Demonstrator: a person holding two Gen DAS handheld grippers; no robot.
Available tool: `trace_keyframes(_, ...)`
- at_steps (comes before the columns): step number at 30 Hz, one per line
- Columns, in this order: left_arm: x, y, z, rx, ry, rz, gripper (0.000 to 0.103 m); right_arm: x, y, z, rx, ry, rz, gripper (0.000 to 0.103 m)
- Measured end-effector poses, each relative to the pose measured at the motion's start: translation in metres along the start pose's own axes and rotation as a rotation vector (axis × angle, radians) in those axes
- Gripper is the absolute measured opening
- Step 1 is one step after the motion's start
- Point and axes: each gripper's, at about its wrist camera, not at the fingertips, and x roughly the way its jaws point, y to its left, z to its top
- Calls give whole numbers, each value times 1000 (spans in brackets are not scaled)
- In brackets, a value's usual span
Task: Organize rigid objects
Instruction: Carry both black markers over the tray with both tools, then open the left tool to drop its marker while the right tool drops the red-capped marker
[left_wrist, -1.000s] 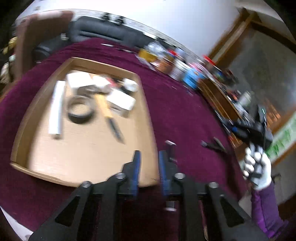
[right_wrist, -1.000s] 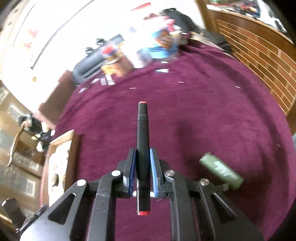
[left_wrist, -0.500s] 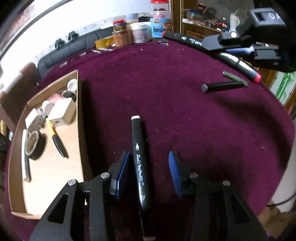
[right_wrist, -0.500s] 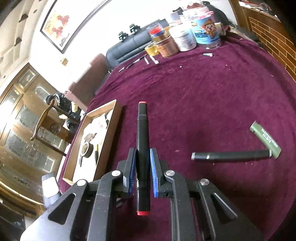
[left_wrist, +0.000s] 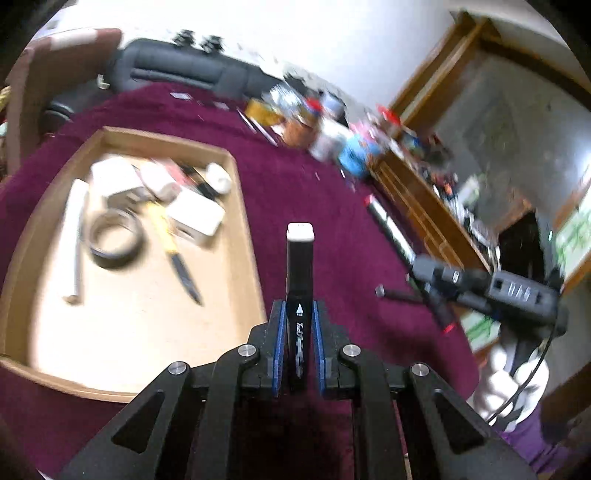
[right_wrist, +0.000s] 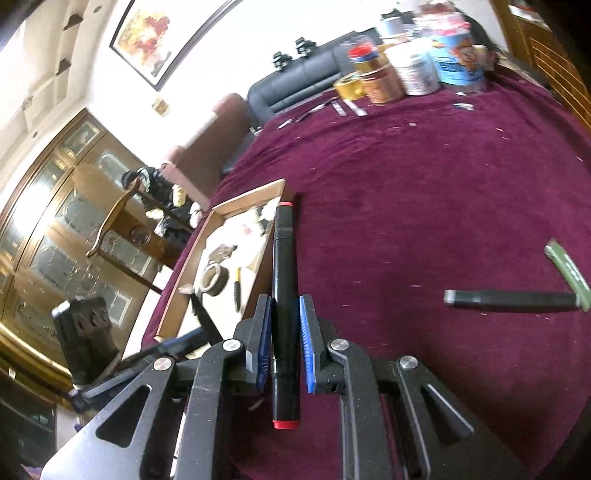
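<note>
Left gripper (left_wrist: 299, 332): angled down over the maroon tablecloth (left_wrist: 303, 192), just right of the tray's near corner; blue pads clamped tight on a black marker with a white cap (left_wrist: 300, 280).
White-capped marker: held lengthwise between the fingers, cap end pointing away, lettering on the barrel facing up; lifted clear of the cloth.
Right gripper (right_wrist: 284, 332): tilted down the same way, rolled slightly; pads closed on a black marker with red ends (right_wrist: 283, 295).
Red-ended marker: runs straight along the fingers, one red tip past the pads toward the tray, the other sticking out behind them.
Right hand (left_wrist: 506, 384): white glove, purple sleeve, wrapped round the gripper handle at the table's right edge.
Wooden tray (left_wrist: 243, 229): on the cloth, left side; holds a tape roll (left_wrist: 110, 240), a yellow-handled tool (left_wrist: 173, 247), white boxes (left_wrist: 195, 218) and a white tube (left_wrist: 75, 236).
Loose on the cloth: a third dark marker (right_wrist: 509, 299), lying flat, its far end touching a green tube (right_wrist: 569, 273).
Far edge of table: jars and tins (right_wrist: 413, 74), blurred.
</note>
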Motion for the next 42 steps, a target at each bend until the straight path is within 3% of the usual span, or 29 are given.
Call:
trace_keyframes(6, -38, 44, 17, -85, -87, -7, 10, 38, 46, 4, -74, 63, 65, 13)
trace_keyframes(10, -51, 68, 11, -137, -89, -35, 7, 82, 79, 1, -139, 143, 75, 13)
trace_keyframes(16, -32, 101, 10, -206, 11, 0, 7, 155, 98, -9, -153, 278, 63, 13)
trace_keyframes(21, -15, 120, 10, -223, 49, 75, 7, 186, 106, -18, -186, 313, -11, 13)
trace_keyframes(24, -22, 121, 6, -209, 29, 107, 24, 185, 112, -24, -266, 300, -119, 13)
trace_keyframes(25, -24, 120, 4, -203, 21, 125, 38, 182, 114, -24, -290, 276, -163, 13)
trace_keyframes(26, -28, 118, 3, -191, 8, 149, 46, 180, 113, -22, -301, 262, -183, 15)
trace_keyframes(30, -43, 104, 1, -112, -39, 292, 57, 174, 106, -17, -247, 254, -151, 21)
trace_keyframes(34, -53, 79, 0, 8, -149, 482, 70, 165, 100, -17, -200, 206, -144, 21)
trace_keyframes(38, -54, 52, -4, 117, -265, 697, 90, 150, 97, -23, -181, 116, -163, 21)
trace_keyframes(40, -51, 46, -4, 125, -284, 751, 91, 142, 97, -26, -179, 76, -176, 29)
trace_keyframes(42, -46, 45, -3, 109, -271, 759, 91, 134, 97, -28, -176, 36, -185, 51)
